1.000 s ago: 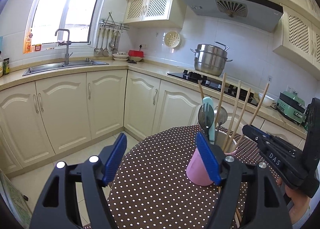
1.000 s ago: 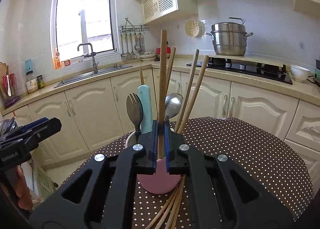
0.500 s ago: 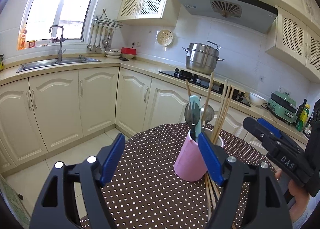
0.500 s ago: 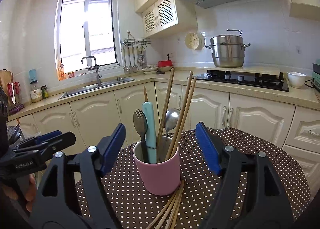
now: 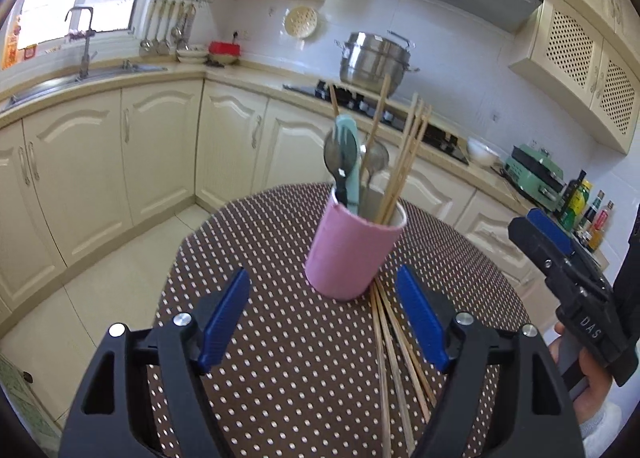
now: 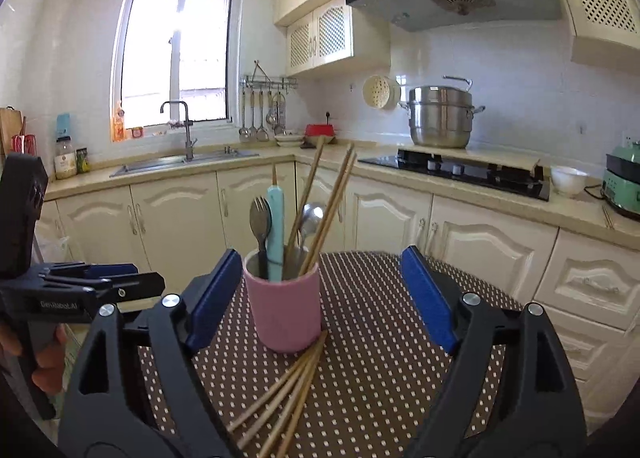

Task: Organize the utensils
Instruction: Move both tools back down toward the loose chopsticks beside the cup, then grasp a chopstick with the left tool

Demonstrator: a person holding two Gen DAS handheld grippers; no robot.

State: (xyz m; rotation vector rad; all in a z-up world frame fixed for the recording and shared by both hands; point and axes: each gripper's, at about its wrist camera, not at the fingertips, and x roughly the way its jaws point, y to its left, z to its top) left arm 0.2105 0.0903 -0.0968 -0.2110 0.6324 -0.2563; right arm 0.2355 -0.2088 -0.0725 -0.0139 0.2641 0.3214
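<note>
Right wrist: right gripper (image 6: 320, 294) fingers opening, empty, before pink cup (image 6: 285, 306)

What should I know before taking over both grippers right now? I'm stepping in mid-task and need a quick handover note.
Left gripper: open, empty, pointed at the pink cup.
Right gripper: jaws opening, nothing pressed between them; the cup stands just beyond the fingers.
Things: the cup stands upright on the dotted table and holds a fork, a teal-handled utensil, a spoon and several chopsticks.
Done: those pieces are in the cup.
Left: a bundle of loose chopsticks lies on the table at the cup's base, on the near side; they probably go into the cup next.
</note>
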